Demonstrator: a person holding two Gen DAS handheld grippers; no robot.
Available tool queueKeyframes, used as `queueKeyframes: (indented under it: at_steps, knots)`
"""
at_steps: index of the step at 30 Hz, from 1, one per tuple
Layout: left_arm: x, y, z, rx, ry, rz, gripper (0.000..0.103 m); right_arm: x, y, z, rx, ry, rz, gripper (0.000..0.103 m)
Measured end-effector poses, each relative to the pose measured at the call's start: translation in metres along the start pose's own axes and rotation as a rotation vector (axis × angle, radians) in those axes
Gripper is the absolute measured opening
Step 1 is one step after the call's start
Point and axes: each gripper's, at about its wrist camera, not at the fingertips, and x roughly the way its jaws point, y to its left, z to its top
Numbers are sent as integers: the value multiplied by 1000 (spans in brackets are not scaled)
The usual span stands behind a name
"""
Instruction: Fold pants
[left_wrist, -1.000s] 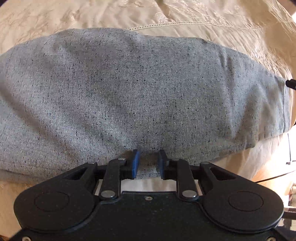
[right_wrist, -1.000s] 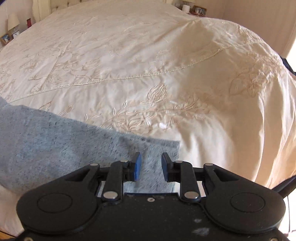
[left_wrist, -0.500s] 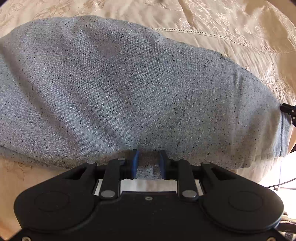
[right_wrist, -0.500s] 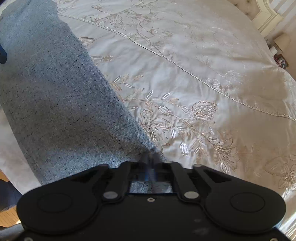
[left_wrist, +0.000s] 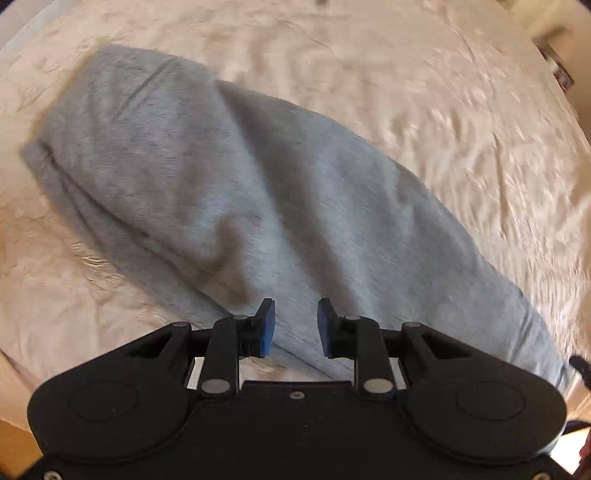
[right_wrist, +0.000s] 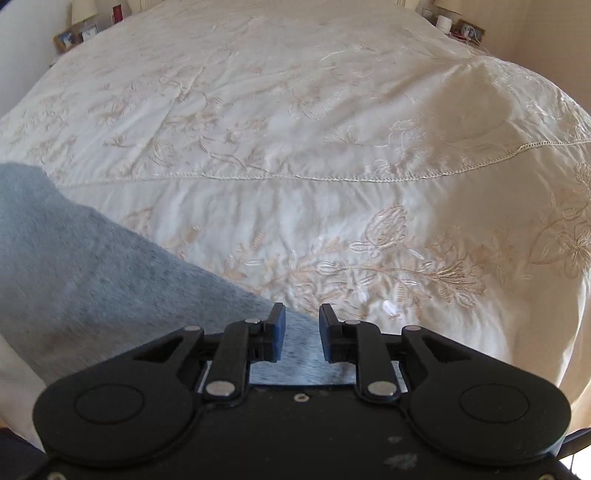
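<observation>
**Inspector:** Left tongs (left_wrist: 293, 328) stand apart, gripping nothing, above the grey pants (left_wrist: 229, 192), which lie in a long folded band across the bed (left_wrist: 424, 110).

**Assistant:** And the right?

**Inspector:** Right tongs (right_wrist: 302, 332) have just been opening; the pants' corner lies between them, unpinched. Advisable: take both corners squarely and align edges before folding. Cloth is soft, speckled knit; the bedspread smooth, embroidered.

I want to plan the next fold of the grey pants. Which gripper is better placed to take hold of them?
Probably the right gripper: its open jaws sit over a corner of the pants. The left gripper hovers over the middle of the cloth, open.
</observation>
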Motion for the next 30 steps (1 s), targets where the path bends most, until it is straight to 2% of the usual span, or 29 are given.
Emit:
queueKeyframes:
  at_steps: [4, 7, 9, 15, 20, 24, 25, 26, 30]
  knots:
    - [4, 53, 23, -107, 3, 19, 33, -12, 51, 11, 62, -19, 91, 23]
    - [3, 83, 41, -107, 4, 15, 34, -18, 105, 21, 62, -20, 150, 23]
    - [6, 97, 54, -90, 17, 20, 41, -22, 146, 27, 37, -14, 200, 24]
    - [25, 127, 90, -72, 65, 24, 43, -23, 305, 37, -260, -4, 327, 27]
    - [40, 141, 108, -96, 111, -20, 44, -19, 409, 37, -450, 5, 427, 29]
    - [52, 145, 118, -112, 153, -34, 42, -13, 467, 29, -632, -15, 405, 32]
    - [53, 146, 120, -122, 159, -33, 38, -10, 478, 26, -678, -20, 389, 32]
    - [53, 148, 121, -132, 157, -28, 26, -7, 487, 25, -714, -23, 374, 32]
    - [47, 157, 123, -186, 159, -43, 16, 7, 502, 20, -820, -26, 299, 32]
